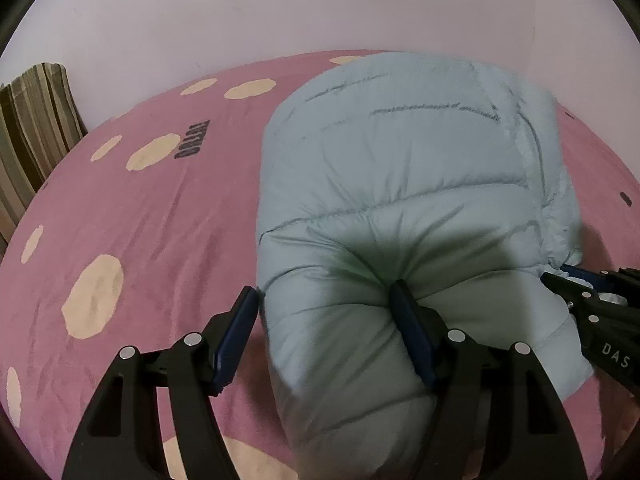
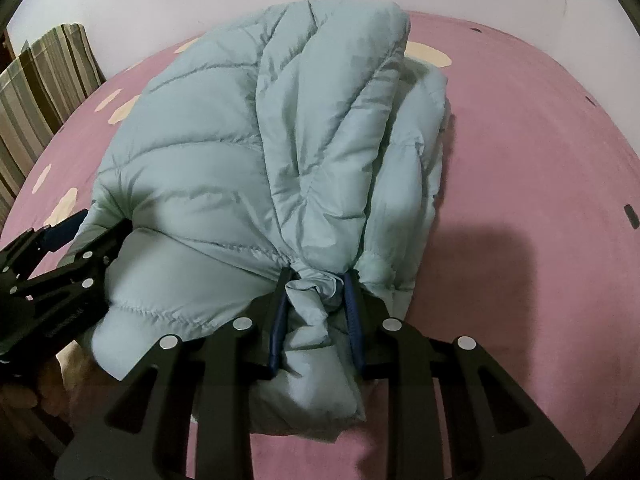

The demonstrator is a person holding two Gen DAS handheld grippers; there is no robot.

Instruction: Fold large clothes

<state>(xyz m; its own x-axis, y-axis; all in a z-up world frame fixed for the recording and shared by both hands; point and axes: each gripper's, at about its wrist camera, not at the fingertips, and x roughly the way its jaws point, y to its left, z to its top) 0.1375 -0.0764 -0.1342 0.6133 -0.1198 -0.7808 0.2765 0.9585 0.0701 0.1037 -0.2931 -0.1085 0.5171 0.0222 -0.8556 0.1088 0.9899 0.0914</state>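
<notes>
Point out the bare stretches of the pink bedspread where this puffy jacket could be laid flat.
Widest bare patch: the pink bedspread left of the light blue jacket, running to the striped cushion. A second lies right of the jacket toward the wall. The near edge is crowded: the left gripper and right gripper both clamp the jacket there.

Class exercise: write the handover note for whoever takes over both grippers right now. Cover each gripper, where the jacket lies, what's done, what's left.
Left gripper: clamped wide on the jacket's puffy near-left edge.
Right gripper: pinching a bunched bit of the near-right edge.
Jacket: pale blue, on the pink bedsheet, already folded into a thick bundle, sleeves not showing.
Left: probably finish this fold, flatten, let go.
</notes>
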